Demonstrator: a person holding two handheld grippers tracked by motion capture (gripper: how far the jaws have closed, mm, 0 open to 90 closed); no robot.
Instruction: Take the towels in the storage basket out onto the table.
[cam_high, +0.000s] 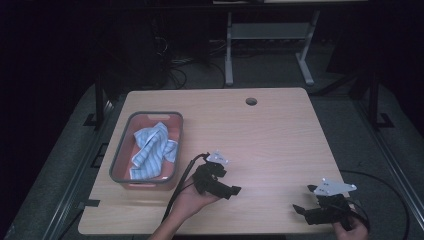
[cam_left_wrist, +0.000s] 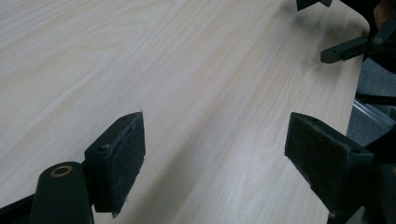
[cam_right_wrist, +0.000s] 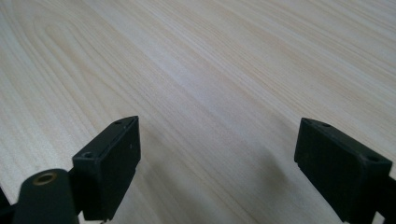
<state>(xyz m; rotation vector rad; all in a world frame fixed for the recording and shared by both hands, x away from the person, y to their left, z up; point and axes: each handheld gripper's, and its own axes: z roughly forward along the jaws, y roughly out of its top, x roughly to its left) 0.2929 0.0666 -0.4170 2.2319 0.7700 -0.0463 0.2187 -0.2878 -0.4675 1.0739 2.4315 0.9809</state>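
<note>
A blue and white striped cloth (cam_high: 152, 149) lies crumpled in a grey-rimmed pink basket (cam_high: 117, 157) at the table's left. My left gripper (cam_high: 232, 190) sits just right of the basket, held in a hand, pointing right; its jaws stand wide apart over bare wood (cam_left_wrist: 215, 140) with nothing between them. My right gripper (cam_high: 302, 199) is low near the front right corner of the table, pointing left. Its jaws are also wide apart over bare wood (cam_right_wrist: 217, 154). The right gripper's jaw tips appear far off in the left gripper view (cam_left_wrist: 345, 49).
The light wooden table (cam_high: 265, 140) has a round cable hole (cam_high: 251, 101) at the back. Cables trail from both grippers off the front edge. A white desk frame (cam_high: 270, 35) stands on the dark floor beyond.
</note>
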